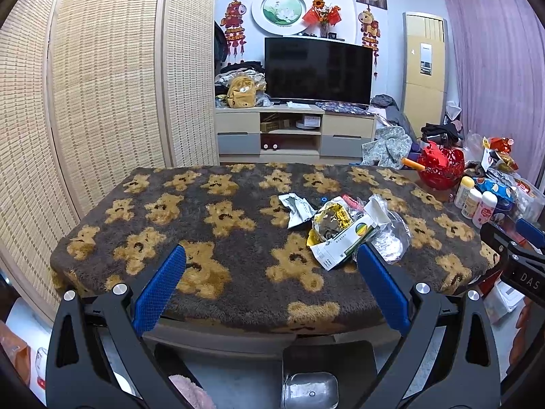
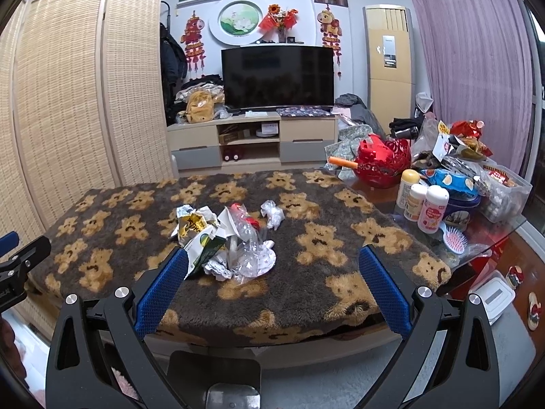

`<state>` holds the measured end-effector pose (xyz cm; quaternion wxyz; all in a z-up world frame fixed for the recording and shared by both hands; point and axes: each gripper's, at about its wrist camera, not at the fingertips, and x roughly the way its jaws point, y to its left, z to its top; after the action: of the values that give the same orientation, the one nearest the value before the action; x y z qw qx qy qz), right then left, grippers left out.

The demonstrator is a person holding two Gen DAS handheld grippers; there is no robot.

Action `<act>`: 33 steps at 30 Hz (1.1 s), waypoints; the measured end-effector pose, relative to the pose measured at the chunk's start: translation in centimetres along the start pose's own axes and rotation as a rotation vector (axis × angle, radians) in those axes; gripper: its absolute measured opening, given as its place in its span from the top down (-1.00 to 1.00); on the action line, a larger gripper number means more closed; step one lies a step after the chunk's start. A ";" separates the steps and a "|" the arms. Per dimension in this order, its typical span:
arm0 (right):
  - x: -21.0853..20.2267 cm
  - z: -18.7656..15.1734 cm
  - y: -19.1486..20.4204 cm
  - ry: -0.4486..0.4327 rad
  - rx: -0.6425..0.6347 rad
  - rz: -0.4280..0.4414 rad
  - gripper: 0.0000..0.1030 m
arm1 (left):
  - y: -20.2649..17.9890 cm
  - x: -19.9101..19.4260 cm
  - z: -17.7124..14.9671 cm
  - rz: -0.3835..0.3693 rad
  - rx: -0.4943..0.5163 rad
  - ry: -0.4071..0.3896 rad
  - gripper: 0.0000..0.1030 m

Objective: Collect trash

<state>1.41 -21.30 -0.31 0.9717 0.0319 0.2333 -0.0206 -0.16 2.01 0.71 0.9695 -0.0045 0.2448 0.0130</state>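
A heap of trash (image 1: 344, 228) lies on the bear-patterned table cover (image 1: 190, 211): a flattened green and white carton (image 1: 344, 242), a crumpled yellow wrapper (image 1: 330, 221), crumpled clear plastic (image 1: 391, 235) and a silver wrapper (image 1: 296, 209). The heap also shows in the right wrist view (image 2: 224, 238), with a separate plastic scrap (image 2: 272, 214) behind it. My left gripper (image 1: 272, 262) is open and empty, near the table's front edge, its right finger beside the carton. My right gripper (image 2: 272, 262) is open and empty, its left finger just before the carton (image 2: 204, 248).
A red basket (image 2: 383, 162), bottles (image 2: 425, 206), a pink hairbrush (image 2: 454, 240) and snack packs crowd the table's right end. A TV stand (image 2: 252, 139) stands behind. A woven folding screen (image 1: 102, 85) stands at left. A dark stool (image 1: 327, 364) sits below the table's front.
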 end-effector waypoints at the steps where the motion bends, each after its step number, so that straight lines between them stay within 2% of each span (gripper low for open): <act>1: 0.2 0.0 0.0 0.006 0.001 -0.002 -0.94 | 0.0 0.1 0.0 -0.006 0.002 0.001 -0.84; 6: 1.6 -0.4 -0.4 0.065 -0.007 0.026 -0.94 | -0.2 0.8 -0.3 -0.062 0.019 0.003 -0.84; 11: 3.9 -1.9 -1.0 0.124 -0.023 -0.031 -0.94 | -1.5 2.9 -1.4 -0.087 0.054 0.046 -0.84; 16: 7.0 -3.1 -2.3 0.232 0.054 0.016 -0.94 | -2.0 5.8 -2.3 -0.097 0.060 0.114 -0.84; 19: 8.5 -3.1 -2.1 0.225 0.057 0.021 -0.94 | -2.4 7.6 -2.8 -0.129 0.047 0.146 -0.84; 23: 11.1 -2.8 -1.6 0.238 0.043 0.063 -0.94 | -3.6 10.0 -3.2 -0.174 0.080 0.200 -0.84; 28: 14.8 -2.7 -0.8 0.281 0.019 0.125 -0.93 | -5.2 12.4 -2.6 -0.205 0.133 0.205 -0.76; 31: 16.3 -2.3 -0.2 0.281 -0.013 0.134 -0.77 | -6.3 14.1 -2.2 -0.238 0.157 0.212 -0.72; 33: 17.2 -2.1 0.0 0.290 -0.029 0.134 -0.56 | -6.8 15.3 -2.1 -0.247 0.173 0.219 -0.71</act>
<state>15.78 -21.54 -10.03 0.9273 0.0358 0.3689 0.0526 12.50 -4.48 -8.33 0.9279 0.0475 0.3469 -0.1281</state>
